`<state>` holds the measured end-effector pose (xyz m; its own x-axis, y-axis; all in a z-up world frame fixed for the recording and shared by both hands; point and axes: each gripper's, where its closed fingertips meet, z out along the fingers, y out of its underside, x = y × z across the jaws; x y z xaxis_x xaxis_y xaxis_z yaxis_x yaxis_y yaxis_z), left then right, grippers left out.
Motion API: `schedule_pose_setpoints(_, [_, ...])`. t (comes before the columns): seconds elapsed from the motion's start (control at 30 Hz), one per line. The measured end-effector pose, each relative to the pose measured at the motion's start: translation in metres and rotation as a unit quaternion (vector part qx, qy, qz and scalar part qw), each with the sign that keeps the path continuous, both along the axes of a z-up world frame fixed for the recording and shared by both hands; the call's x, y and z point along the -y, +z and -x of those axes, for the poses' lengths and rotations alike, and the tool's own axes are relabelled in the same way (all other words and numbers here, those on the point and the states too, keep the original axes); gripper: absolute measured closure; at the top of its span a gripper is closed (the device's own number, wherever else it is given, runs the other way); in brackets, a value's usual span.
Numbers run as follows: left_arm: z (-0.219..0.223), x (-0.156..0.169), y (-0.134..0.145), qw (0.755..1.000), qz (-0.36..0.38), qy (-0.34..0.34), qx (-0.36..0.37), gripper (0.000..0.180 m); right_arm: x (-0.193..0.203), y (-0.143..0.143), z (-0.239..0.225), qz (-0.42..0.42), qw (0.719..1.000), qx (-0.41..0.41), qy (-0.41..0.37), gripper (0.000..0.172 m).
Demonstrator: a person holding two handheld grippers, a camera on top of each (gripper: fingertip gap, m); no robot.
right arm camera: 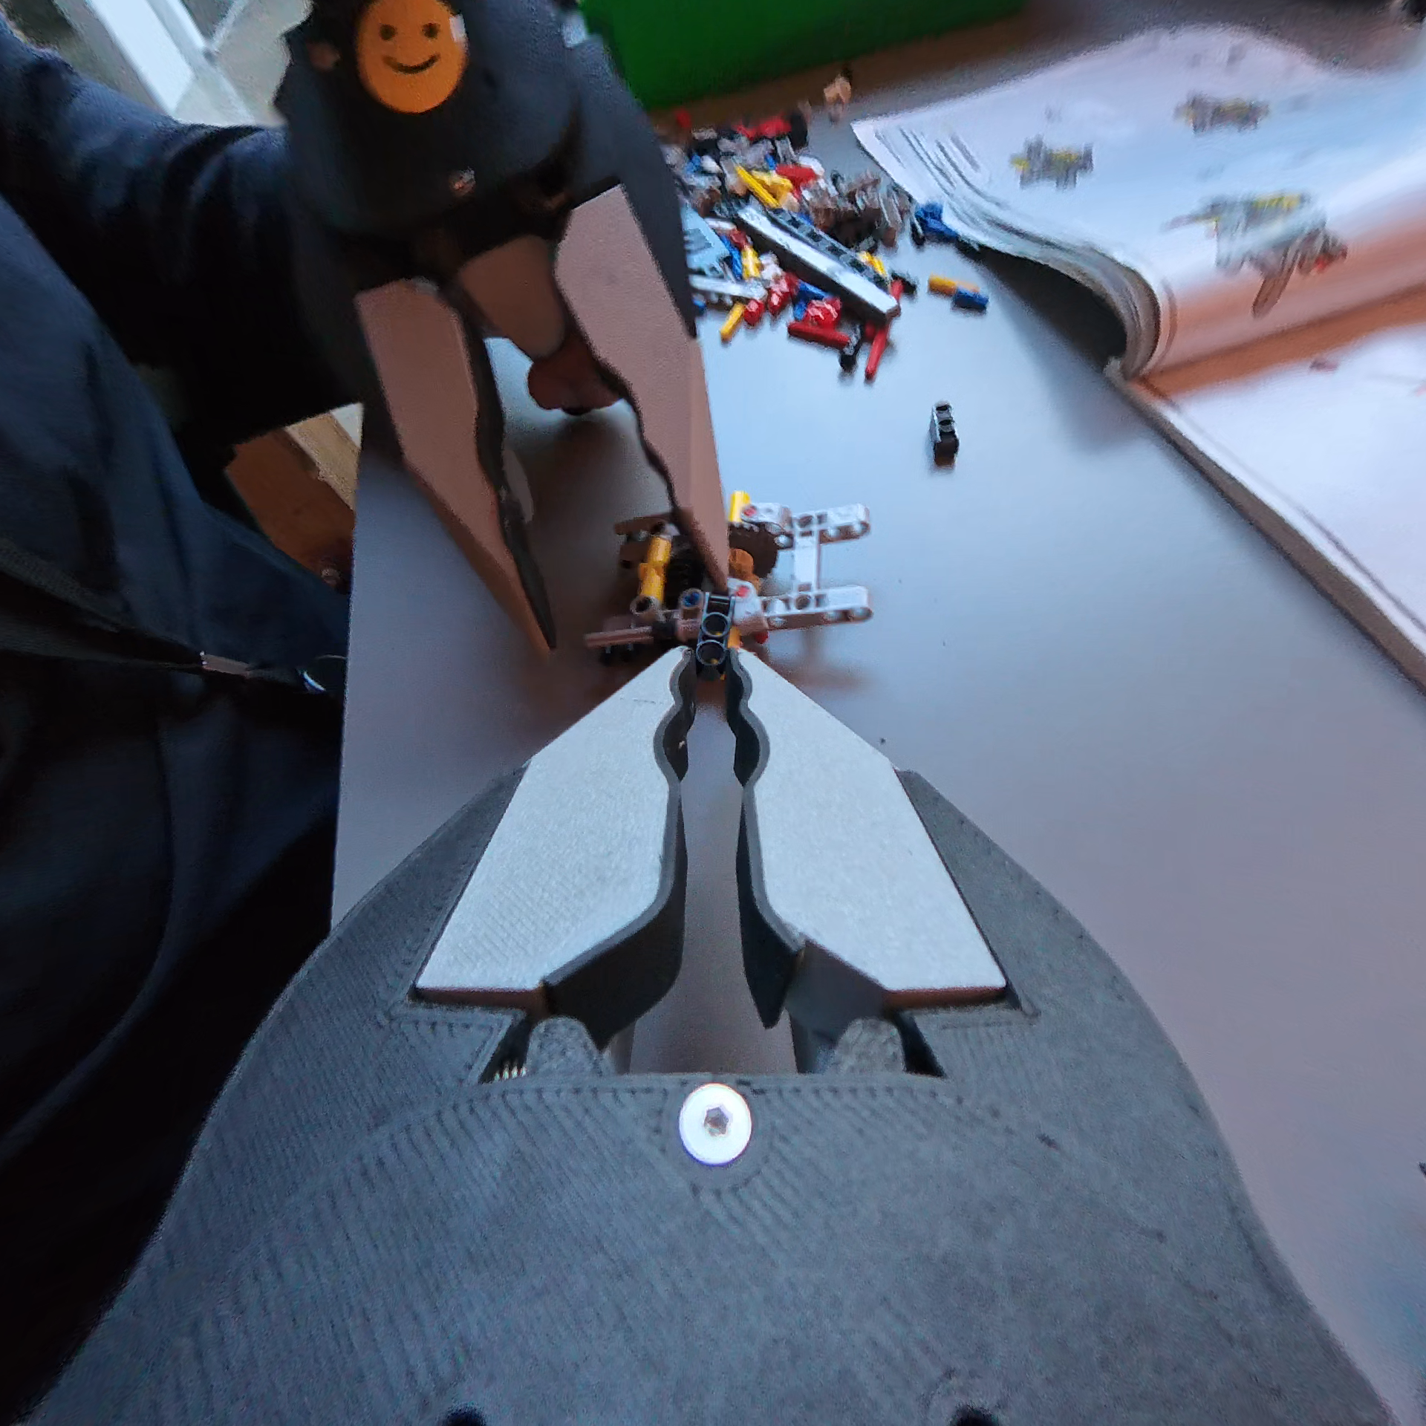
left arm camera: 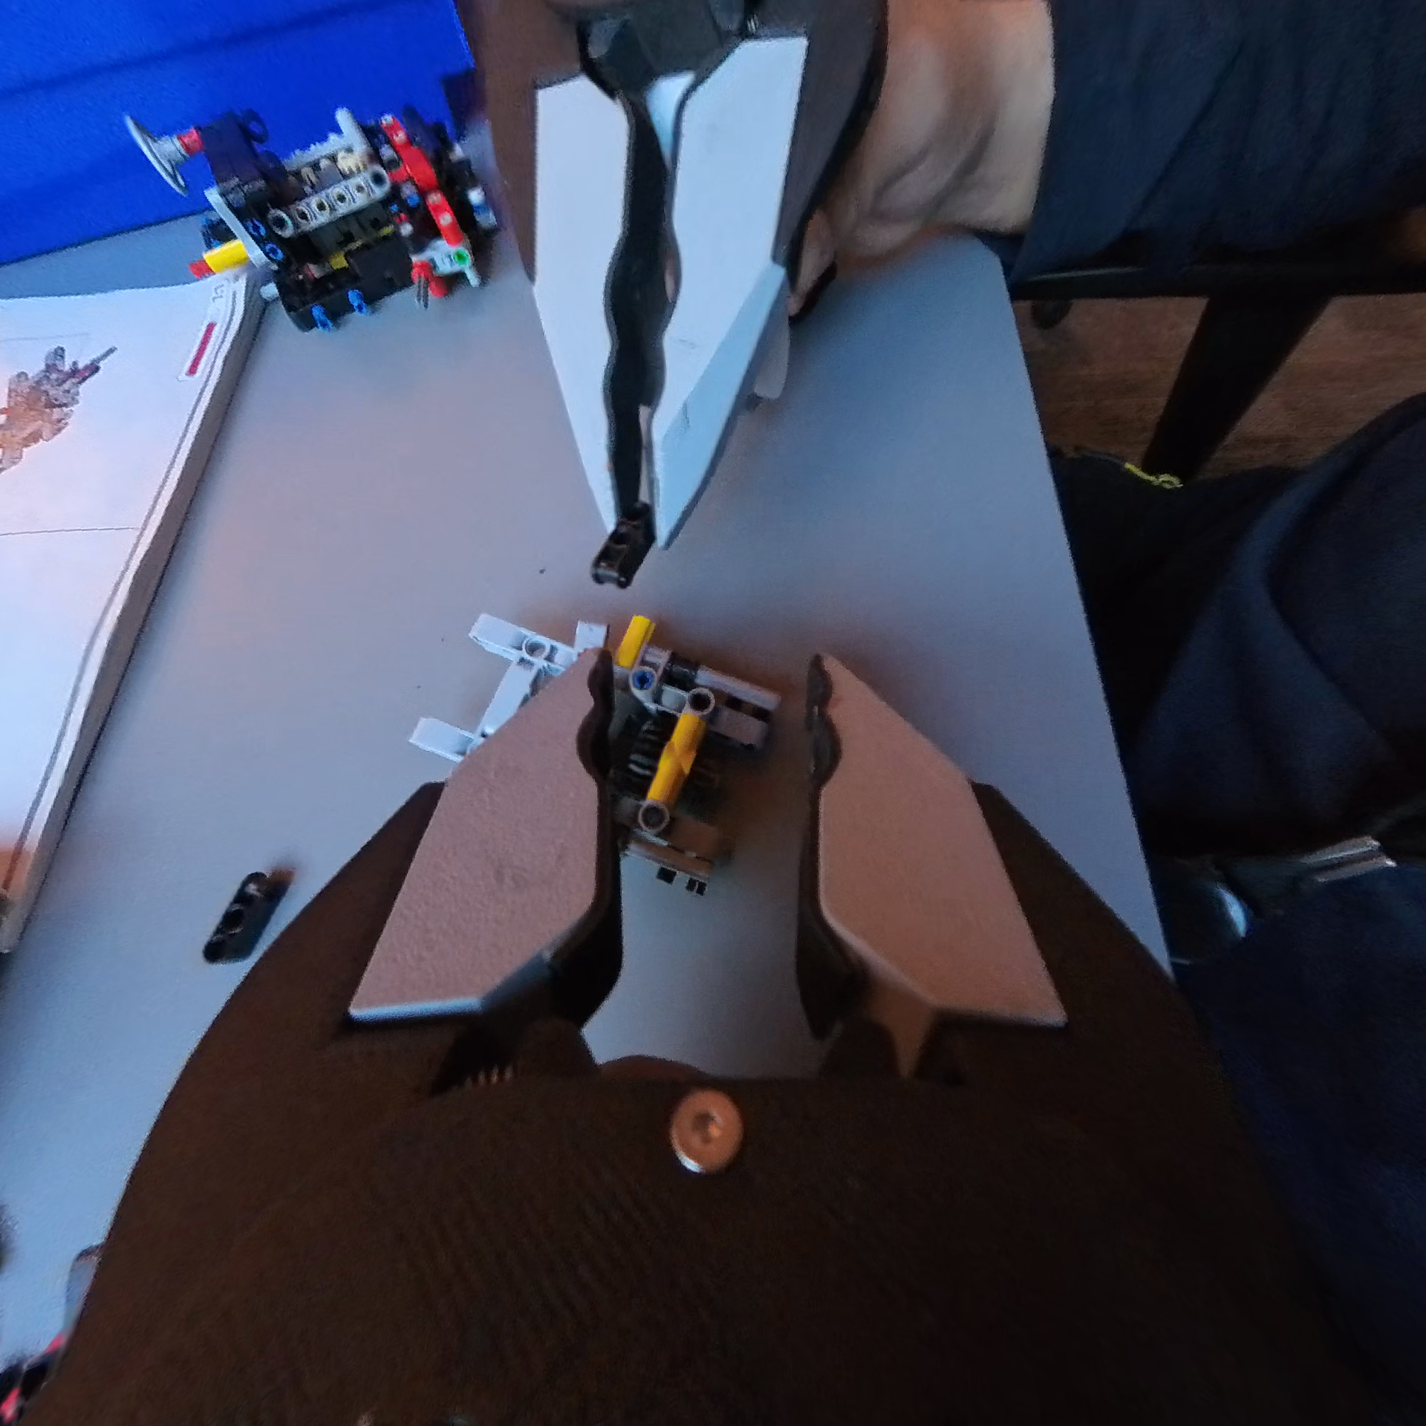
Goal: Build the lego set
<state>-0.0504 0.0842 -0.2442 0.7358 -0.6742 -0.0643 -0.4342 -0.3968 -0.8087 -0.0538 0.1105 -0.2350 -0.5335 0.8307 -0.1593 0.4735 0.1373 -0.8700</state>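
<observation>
A small brick assembly (left arm camera: 679,741) of grey frames, yellow axle pieces and a black gear lies on the grey table (left arm camera: 386,540). My left gripper (left arm camera: 706,664) is open and straddles it. The left pad lies against its side and the right pad stands apart from it. It also shows in the right wrist view (right arm camera: 633,609), with the assembly (right arm camera: 802,563) between its fingers. My right gripper (right arm camera: 711,656) is shut on a small black connector piece (right arm camera: 714,617) with round holes, held just above the assembly's near end. The left wrist view shows it (left arm camera: 636,532) with the black piece (left arm camera: 617,552) sticking out of its tips.
A larger built model (left arm camera: 347,216) stands at the table's far left. An open instruction booklet (right arm camera: 1157,231) lies beside a pile of loose pieces (right arm camera: 795,231). A loose black beam (left arm camera: 243,914) lies on the table. A green bin (right arm camera: 772,38) is at the back. The table edge (left arm camera: 1080,617) is close. My left and right fingertips are right by each other. It is some 20 cm from my right tips to the larger built model (left arm camera: 347,216).
</observation>
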Motion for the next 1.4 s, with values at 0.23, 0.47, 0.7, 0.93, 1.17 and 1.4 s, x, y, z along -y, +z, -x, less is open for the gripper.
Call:
schedule_pose_setpoints(0.23, [-0.001,-0.004,0.019,0.999,0.01,-0.012,0.052,0.156,0.013,0.008,-0.004,-0.027,0.998,-0.049,0.024,0.167])
schedule_pose_setpoints(0.47, [-0.004,-0.008,0.013,0.997,0.024,-0.027,0.061,0.166,0.02,0.01,-0.006,-0.029,0.997,-0.057,0.041,0.167])
schedule_pose_setpoints(0.7, [-0.007,-0.007,0.016,0.996,0.018,-0.035,0.086,0.174,0.023,0.011,-0.007,-0.026,0.997,-0.063,0.047,0.167])
schedule_pose_setpoints(0.93, [-0.006,-0.005,0.015,0.997,0.009,-0.036,0.068,0.174,0.025,0.009,-0.006,-0.031,0.997,-0.058,0.048,0.167])
schedule_pose_setpoints(1.17, [-0.001,-0.006,0.008,0.999,0.011,-0.029,0.017,0.175,0.023,0.005,-0.003,-0.06,0.996,-0.06,0.034,0.167])
schedule_pose_setpoints(1.4, [0.001,-0.004,0.004,0.999,0.016,-0.027,-0.018,0.175,0.024,0.003,-0.002,-0.073,0.995,-0.059,0.031,0.162])
